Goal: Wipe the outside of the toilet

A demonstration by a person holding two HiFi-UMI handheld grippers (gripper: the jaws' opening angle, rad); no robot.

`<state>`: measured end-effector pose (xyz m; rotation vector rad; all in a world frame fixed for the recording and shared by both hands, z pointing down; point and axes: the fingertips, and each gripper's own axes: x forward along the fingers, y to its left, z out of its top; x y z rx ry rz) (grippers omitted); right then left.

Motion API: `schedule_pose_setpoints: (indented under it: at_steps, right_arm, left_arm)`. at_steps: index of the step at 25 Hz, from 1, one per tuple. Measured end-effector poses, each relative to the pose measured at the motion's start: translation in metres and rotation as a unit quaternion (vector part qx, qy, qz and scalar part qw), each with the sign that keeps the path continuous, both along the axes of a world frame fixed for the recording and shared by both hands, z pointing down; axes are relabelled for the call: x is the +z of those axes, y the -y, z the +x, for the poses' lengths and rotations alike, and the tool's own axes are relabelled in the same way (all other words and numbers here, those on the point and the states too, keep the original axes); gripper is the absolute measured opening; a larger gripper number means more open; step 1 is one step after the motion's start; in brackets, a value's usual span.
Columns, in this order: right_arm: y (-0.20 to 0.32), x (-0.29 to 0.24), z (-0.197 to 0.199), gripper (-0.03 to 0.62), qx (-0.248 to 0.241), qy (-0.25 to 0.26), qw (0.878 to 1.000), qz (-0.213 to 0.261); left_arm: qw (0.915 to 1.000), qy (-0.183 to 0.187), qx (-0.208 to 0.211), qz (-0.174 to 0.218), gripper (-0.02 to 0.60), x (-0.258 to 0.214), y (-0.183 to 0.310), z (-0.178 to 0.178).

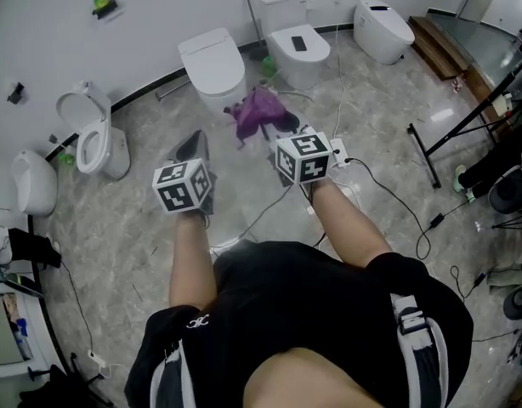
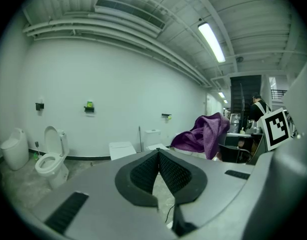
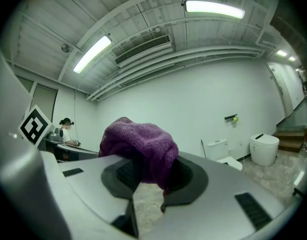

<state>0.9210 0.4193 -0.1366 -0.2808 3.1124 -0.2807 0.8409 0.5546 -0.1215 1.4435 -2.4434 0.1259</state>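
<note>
Test lab; several toilets (image 1: 212, 66).

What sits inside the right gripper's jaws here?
A bunched purple terry cloth is clamped in the right gripper. It spills over the top and covers the jaw tips, so how deep they bite cannot be seen.

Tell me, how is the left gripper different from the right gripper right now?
The right gripper pinches a purple cloth, while the left gripper holds nothing. In the head view, the right gripper sits a little further forward than the left gripper. Both have their jaws closed.
</note>
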Motion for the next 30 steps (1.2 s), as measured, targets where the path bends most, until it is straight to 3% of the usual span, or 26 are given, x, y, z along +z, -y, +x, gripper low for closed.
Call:
schedule_pose_setpoints:
  at_steps: [13,22,30]
  right_arm:
    - [0.049,0.012,-0.067,0.101,0.006,-0.012,1.000,0.007]
    - [0.081,0.006,-0.165,0.101,0.008,-0.020,1.000,0.007]
    - [0.085,0.006,-0.267,0.101,0.012,-0.030,0.999,0.006]
  left_arm:
    - [0.9999,-0.002,0.010,0.010,0.006,0.008,0.054,-0.073]
    - [0.9997,-0.011,0.020,0.011,0.006,0.003,0.090,-0.171]
    - [0.9993,-0.022,0.026,0.017,0.007,0.008,0.095,-0.272]
